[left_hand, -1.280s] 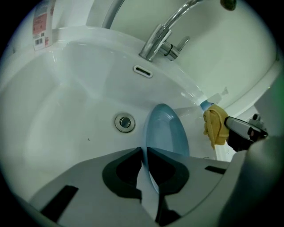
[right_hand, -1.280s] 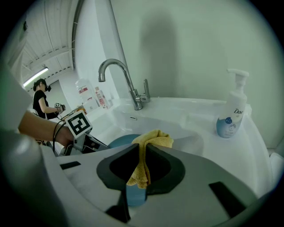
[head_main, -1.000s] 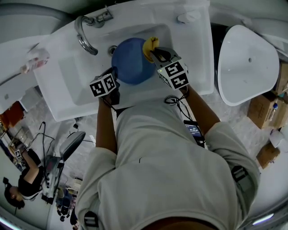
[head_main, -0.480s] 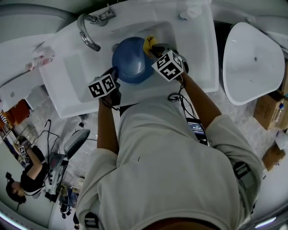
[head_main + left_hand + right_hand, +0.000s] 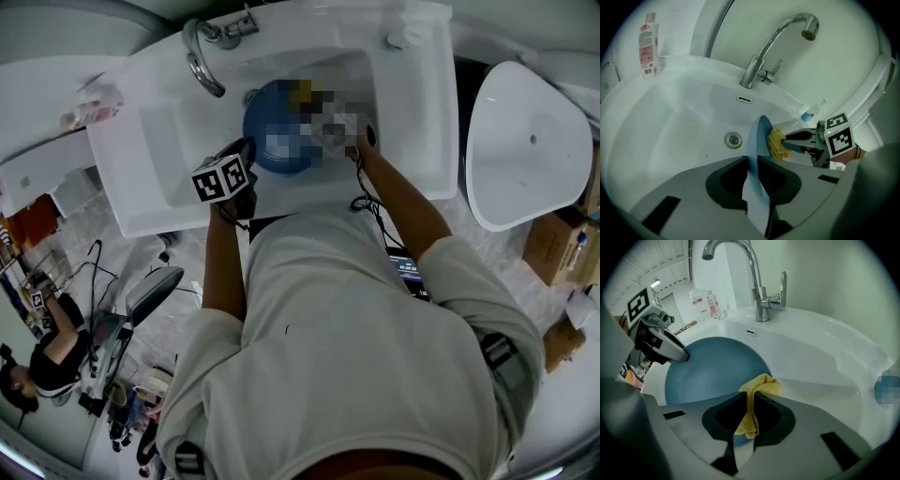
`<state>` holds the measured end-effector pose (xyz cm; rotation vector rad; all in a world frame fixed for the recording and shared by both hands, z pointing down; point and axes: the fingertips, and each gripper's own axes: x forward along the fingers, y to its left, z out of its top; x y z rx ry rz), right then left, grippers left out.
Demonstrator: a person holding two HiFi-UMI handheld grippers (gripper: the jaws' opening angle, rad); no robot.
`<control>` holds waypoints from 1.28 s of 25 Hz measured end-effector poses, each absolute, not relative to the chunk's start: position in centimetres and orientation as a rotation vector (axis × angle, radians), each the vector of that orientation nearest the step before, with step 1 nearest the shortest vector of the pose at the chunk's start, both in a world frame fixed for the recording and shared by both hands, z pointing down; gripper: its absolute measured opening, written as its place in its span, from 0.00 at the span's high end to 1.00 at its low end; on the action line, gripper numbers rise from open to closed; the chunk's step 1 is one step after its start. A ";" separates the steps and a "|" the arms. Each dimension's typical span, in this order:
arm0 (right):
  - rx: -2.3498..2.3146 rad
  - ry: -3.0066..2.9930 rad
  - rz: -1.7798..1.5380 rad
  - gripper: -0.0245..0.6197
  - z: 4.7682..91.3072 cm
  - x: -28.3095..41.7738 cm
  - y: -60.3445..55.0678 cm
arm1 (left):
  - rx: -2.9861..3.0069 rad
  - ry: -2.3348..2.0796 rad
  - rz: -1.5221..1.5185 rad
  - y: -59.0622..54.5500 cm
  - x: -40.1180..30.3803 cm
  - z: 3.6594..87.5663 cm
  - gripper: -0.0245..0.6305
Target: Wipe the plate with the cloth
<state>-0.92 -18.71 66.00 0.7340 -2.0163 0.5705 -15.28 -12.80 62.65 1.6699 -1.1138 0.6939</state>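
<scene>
A round blue plate (image 5: 272, 141) stands on edge over the white sink (image 5: 159, 141). My left gripper (image 5: 246, 152) is shut on its near rim; in the left gripper view the plate (image 5: 757, 150) runs edge-on between my jaws (image 5: 757, 185). My right gripper (image 5: 749, 416) is shut on a yellow cloth (image 5: 757, 387) and presses it against the plate's face (image 5: 712, 366). From the left gripper view, the cloth (image 5: 777, 143) touches the plate's right side, held by the right gripper (image 5: 788, 139). A mosaic patch covers the right gripper in the head view.
A chrome faucet (image 5: 202, 56) rises at the sink's back, with the drain (image 5: 733, 139) below it. A bottle (image 5: 648, 47) stands on the left ledge. A white basin-shaped piece (image 5: 525, 141) and cardboard boxes (image 5: 553, 244) lie to the right.
My right gripper has moved up and left across the plate with the cloth. The left gripper has kept its hold on the plate's rim, nearly still.
</scene>
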 end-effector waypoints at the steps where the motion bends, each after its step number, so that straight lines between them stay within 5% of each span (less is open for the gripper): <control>1: 0.738 -2.013 0.585 0.89 66.3 -1.1 -18.8 | 1.672 -1.112 0.693 -12.8 -15.2 62.6 0.85; 32: 0.465 -2.354 0.477 0.89 61.7 -12.3 -16.5 | 1.659 -1.120 0.663 -12.9 -15.7 63.2 0.84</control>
